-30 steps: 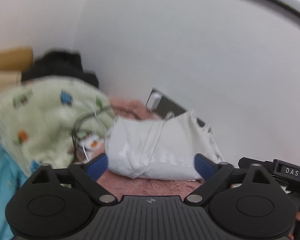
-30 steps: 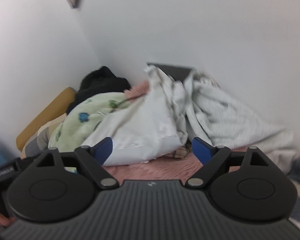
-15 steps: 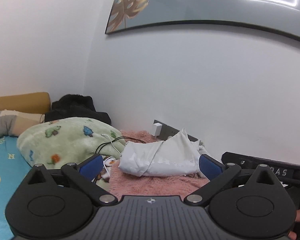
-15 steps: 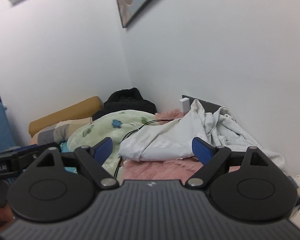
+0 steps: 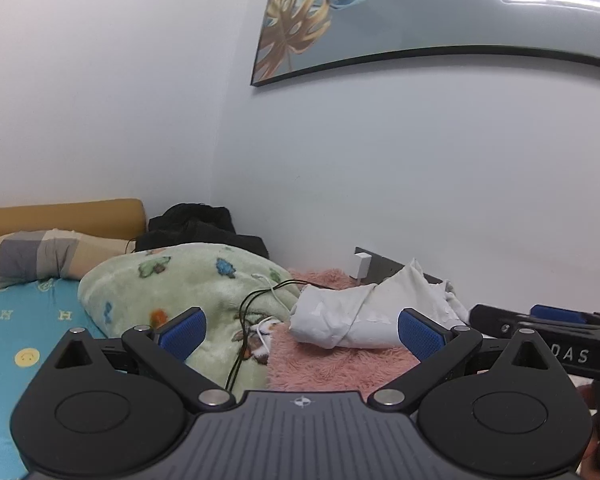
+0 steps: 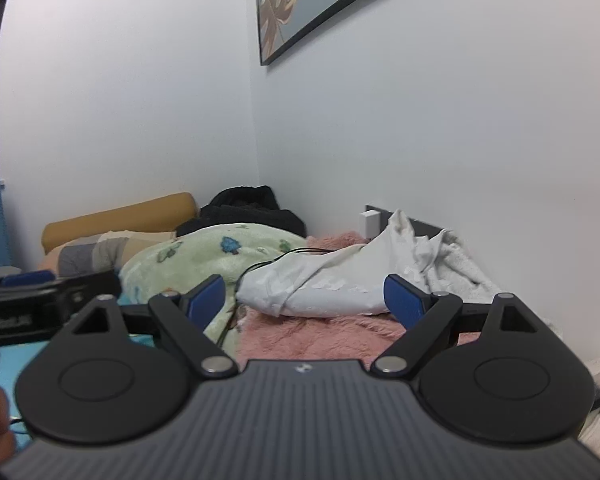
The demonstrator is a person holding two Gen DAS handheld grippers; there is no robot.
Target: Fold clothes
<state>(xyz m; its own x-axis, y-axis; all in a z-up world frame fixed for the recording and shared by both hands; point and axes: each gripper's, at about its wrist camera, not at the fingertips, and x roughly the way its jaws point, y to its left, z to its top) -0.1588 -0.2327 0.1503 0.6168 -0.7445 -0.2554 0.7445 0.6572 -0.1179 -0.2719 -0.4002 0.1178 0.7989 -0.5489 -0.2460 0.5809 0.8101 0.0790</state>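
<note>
Both tongs gape empty before the white garment on the pink rug.

A bed in turquoise sheeting carries a pink fluffy throw at centre, a crumpled white garment at its two o'clock, and a green fleece blanket at ten o'clock.

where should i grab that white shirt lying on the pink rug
Take the white garment at its raised peak near the wall, coming from above and the front; that loose cloth stands clear of the pink rug, while the low bundled end sits close to the cables.
</note>
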